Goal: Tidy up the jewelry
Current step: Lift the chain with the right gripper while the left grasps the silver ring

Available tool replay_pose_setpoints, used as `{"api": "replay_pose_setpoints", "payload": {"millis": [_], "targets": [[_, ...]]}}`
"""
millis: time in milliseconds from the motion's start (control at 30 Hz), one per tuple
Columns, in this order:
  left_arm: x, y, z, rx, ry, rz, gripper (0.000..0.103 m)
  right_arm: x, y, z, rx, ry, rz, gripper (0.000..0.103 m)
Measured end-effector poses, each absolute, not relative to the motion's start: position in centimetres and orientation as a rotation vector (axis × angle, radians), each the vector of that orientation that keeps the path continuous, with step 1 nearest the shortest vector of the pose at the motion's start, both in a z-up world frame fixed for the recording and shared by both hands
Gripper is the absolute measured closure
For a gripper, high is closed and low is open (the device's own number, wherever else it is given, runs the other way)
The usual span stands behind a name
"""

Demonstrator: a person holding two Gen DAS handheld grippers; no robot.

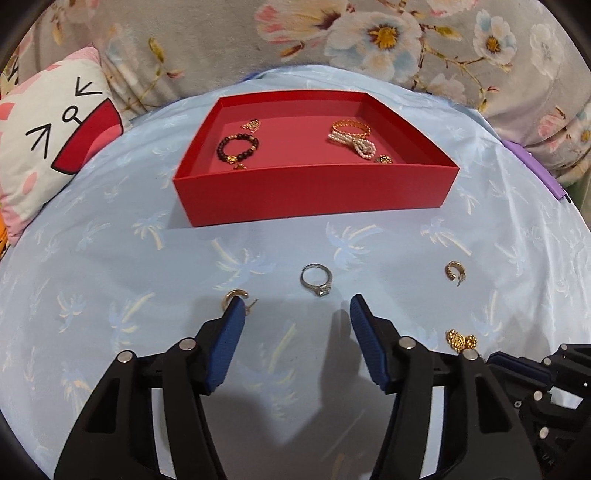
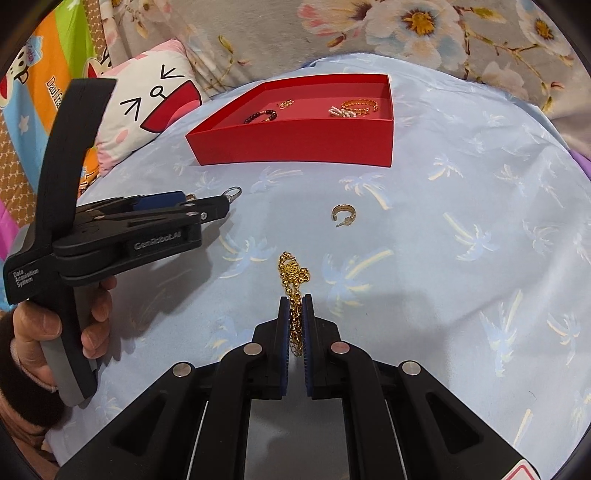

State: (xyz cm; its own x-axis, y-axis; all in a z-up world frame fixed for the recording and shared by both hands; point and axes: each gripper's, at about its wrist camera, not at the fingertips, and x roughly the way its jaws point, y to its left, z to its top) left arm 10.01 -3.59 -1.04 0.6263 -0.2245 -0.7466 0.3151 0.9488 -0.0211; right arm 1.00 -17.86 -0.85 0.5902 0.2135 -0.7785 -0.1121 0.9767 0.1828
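A silver stone-set ring (image 1: 316,280) lies on the light blue palm-print cloth just ahead of my left gripper (image 1: 296,301), which is open; the ring is not between the pads. A gold hoop earring (image 1: 236,297) sits against the left fingertip, partly hidden. A second hoop (image 1: 453,271) lies to the right. My right gripper (image 2: 295,300) is shut on a gold bead chain (image 2: 291,269), whose free end rests on the cloth. The red box (image 1: 314,192) farther back holds a dark bead bracelet (image 1: 236,147), a gold bangle (image 1: 351,127) and pearls (image 1: 354,146).
A cartoon-face pillow (image 1: 55,140) leans at the back left and floral fabric (image 1: 369,33) runs behind the box. A purple item (image 1: 546,173) lies at the cloth's right edge. In the right wrist view a hand (image 2: 37,325) holds the left gripper (image 2: 210,205).
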Motion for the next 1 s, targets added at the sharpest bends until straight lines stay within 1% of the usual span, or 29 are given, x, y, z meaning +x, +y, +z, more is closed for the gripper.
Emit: {"api": "replay_pose_setpoints", "payload": {"millis": [33, 100, 133, 233, 333, 400, 467, 533, 833, 867, 1000], "targets": [[10.1, -3.7, -1.1, 0.117, 0.839, -0.306, 0.05, 1.0, -17.9, -0.9, 0.118, 0.922, 0.189, 0.098], [10.5, -4.1, -1.1, 0.119, 0.839, -0.306, 0.057, 1.0, -18.0, -0.9, 0.123, 0.925, 0.189, 0.098], [10.7, -4.3, -1.2, 0.121, 0.848, -0.308, 0.063, 1.0, -18.1, -0.9, 0.124, 0.926, 0.189, 0.098], [11.1, -4.8, -1.3, 0.128, 0.855, -0.313, 0.07, 1.0, -18.1, -0.8, 0.121, 0.927, 0.188, 0.098], [11.0, -5.1, -1.4, 0.141, 0.853, -0.312, 0.072, 1.1, -18.0, -0.8, 0.11, 0.925, 0.185, 0.098], [11.1, -5.1, -1.3, 0.14, 0.853, -0.319, 0.079, 1.0, -18.0, -0.8, 0.109, 0.925, 0.184, 0.098], [11.1, -5.0, -1.3, 0.13, 0.853, -0.325, 0.09, 1.0, -17.9, -0.8, 0.109, 0.925, 0.184, 0.098], [11.1, -4.8, -1.3, 0.116, 0.855, -0.334, 0.095, 1.0, -17.9, -0.8, 0.109, 0.924, 0.184, 0.098], [10.0, -3.6, -1.2, 0.084, 0.849, -0.358, 0.095, 0.9, -18.0, -0.8, 0.121, 0.919, 0.188, 0.098], [9.7, -3.3, -1.1, 0.081, 0.847, -0.357, 0.095, 0.8, -18.0, -0.7, 0.123, 0.916, 0.192, 0.1], [9.0, -1.6, -0.9, 0.047, 0.848, -0.352, 0.095, 0.5, -17.9, -0.3, 0.123, 0.894, 0.207, 0.1]]}}
